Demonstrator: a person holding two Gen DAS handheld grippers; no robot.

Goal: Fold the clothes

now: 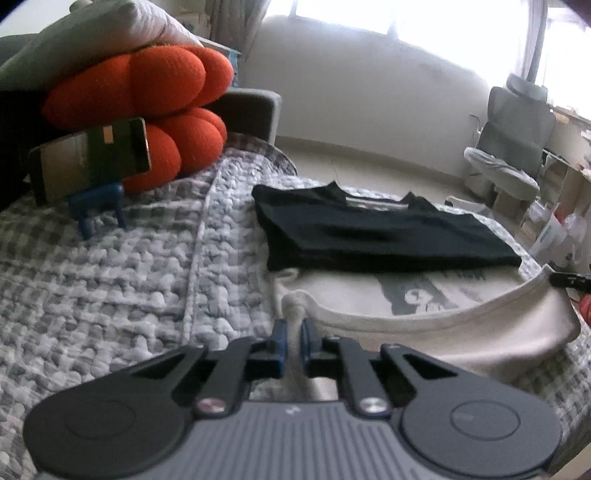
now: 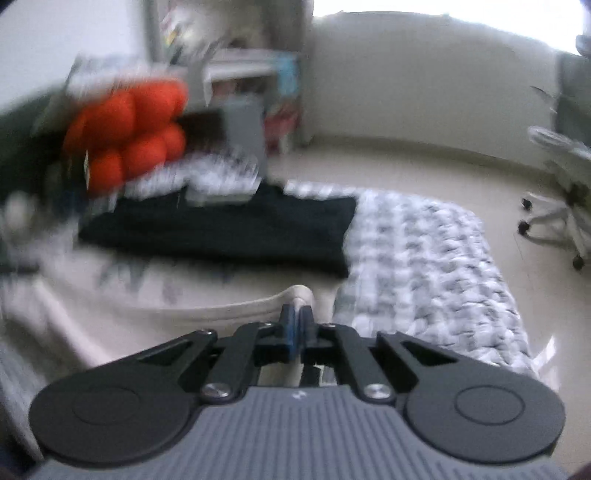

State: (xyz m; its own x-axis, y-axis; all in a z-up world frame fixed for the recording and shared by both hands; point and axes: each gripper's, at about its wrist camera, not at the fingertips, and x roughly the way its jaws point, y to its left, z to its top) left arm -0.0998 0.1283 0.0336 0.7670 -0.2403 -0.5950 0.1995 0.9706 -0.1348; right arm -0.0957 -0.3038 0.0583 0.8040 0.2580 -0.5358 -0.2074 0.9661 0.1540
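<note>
Far left on the bed, an orange knotted ball cushion [image 1: 147, 107] sits under a grey-and-white pillow [image 1: 92, 33], w/ a phone on a small blue stand [image 1: 92, 162] propped in front of it. The grey-and-white checked quilt [image 1: 110, 266] covers the bed.

Mid-bed lies a folded black t-shirt [image 1: 369, 229], flat, its collar toward the far side. Just nearer than it, touching its near edge, is the cream t-shirt with a dark graphic print [image 1: 424, 295], spread on the quilt w/ its near hem lifted.

The left gripper [image 1: 293, 332] is pressed together on a bunched bit of the cream shirt's hem at the left corner; cloth sticks up between the blue pads. The hem runs from there in a raised curve toward the right.

The right gripper [image 2: 297, 321], seen in the blurred right wrist view, is also pinched tight on the cream shirt's edge at the opposite corner, a nub of fabric poking above the fingertips. Right of it the quilt [image 2: 424, 258] runs to the bed edge, then bare floor [image 2: 424, 177]. An office chair [image 1: 513, 129] stands far right, nr the window.
</note>
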